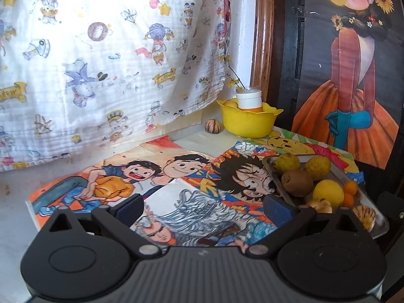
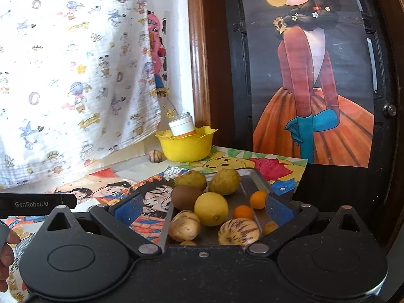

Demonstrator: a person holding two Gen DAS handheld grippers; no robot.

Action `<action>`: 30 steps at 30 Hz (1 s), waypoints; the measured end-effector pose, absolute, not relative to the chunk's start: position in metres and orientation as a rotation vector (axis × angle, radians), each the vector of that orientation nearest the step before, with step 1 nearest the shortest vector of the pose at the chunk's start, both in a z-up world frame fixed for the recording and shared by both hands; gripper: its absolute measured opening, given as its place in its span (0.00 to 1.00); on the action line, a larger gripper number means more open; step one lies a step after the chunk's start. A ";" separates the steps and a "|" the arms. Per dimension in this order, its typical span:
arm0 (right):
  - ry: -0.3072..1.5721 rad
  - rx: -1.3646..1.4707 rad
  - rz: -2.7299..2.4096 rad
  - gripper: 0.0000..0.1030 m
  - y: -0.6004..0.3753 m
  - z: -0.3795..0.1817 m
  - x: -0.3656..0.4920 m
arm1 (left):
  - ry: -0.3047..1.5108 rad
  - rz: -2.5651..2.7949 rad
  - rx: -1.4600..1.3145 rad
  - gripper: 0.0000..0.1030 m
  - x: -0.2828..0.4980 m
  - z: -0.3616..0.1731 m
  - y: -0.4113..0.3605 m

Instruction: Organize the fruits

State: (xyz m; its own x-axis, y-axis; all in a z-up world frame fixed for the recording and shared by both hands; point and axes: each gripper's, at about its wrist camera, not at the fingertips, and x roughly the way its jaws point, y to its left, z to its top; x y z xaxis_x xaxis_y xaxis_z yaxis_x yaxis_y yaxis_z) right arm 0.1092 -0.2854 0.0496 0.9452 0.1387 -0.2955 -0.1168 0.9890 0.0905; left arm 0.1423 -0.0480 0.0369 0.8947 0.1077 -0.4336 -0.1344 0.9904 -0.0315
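Observation:
A metal tray holds several fruits: a yellow lemon, a brown kiwi, two greenish-yellow fruits, small oranges and striped melons. My right gripper hovers open just above the tray's near end, nothing between its blue pads. My left gripper stands open over the cartoon drawings, left of the tray; the kiwi and lemon lie by its right finger. A yellow bowl stands at the back holding a fruit and a white-capped jar.
A small striped fruit lies on the table left of the bowl. Cartoon drawings cover the table. A printed cloth hangs behind. A poster on a dark door stands right. A hand shows at left.

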 end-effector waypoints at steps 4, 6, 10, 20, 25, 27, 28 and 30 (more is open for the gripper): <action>0.312 0.068 0.145 0.99 -0.278 0.047 0.101 | 0.437 0.135 -0.041 1.00 0.129 0.035 -0.043; 0.311 0.062 0.154 1.00 -0.275 0.047 0.096 | 0.433 0.134 -0.046 1.00 0.124 0.035 -0.041; 0.311 0.061 0.167 0.99 -0.272 0.044 0.087 | 0.424 0.130 -0.043 1.00 0.113 0.033 -0.039; 0.327 0.038 0.196 1.00 -0.265 0.033 0.065 | 0.418 0.126 -0.034 1.00 0.087 0.020 -0.032; 0.331 0.040 0.205 1.00 -0.263 0.029 0.057 | 0.419 0.130 -0.032 1.00 0.078 0.017 -0.030; 0.329 0.038 0.209 1.00 -0.263 0.029 0.054 | 0.417 0.130 -0.033 1.00 0.075 0.016 -0.029; 0.329 0.036 0.212 1.00 -0.262 0.028 0.053 | 0.416 0.129 -0.032 1.00 0.074 0.015 -0.030; 0.330 0.034 0.216 1.00 -0.262 0.028 0.051 | 0.415 0.126 -0.029 1.00 0.072 0.015 -0.030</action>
State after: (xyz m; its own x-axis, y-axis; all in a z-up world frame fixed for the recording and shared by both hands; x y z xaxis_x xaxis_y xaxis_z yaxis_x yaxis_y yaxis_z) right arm 0.0511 -0.2617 0.0279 0.9234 0.2157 -0.3174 -0.2045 0.9765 0.0685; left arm 0.0723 -0.0296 0.0146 0.9074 0.1163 -0.4038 -0.1282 0.9917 -0.0023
